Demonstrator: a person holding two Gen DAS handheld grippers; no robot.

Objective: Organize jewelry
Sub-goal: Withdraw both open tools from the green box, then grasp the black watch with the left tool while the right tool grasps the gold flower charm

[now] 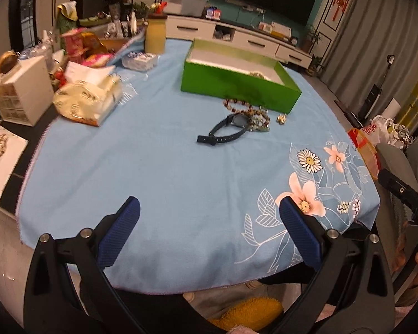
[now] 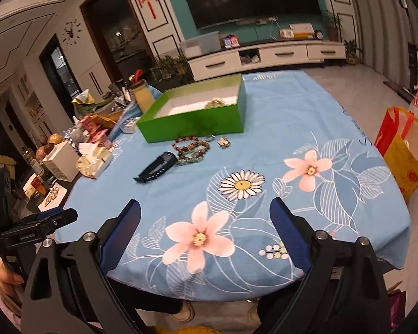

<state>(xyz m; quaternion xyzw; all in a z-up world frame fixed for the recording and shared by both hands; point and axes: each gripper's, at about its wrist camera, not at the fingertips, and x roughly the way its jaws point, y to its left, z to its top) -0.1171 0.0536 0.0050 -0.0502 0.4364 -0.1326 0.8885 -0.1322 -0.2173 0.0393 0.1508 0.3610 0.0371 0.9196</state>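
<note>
Both grippers are hovering over the near edge of the blue cloth point(image 1: 158, 172), the left gripper point(image 1: 209, 217) and right gripper point(image 2: 204, 217) each gaping wide with nothing between the fingers. Most of the sorting is waiting: a watch point(image 1: 225, 130), a bead bracelet point(image 1: 237, 107) and a small gold piece point(image 1: 281, 118) are lying just before the green box point(image 1: 237, 83). Something beaded is already sitting inside the box.
</note>
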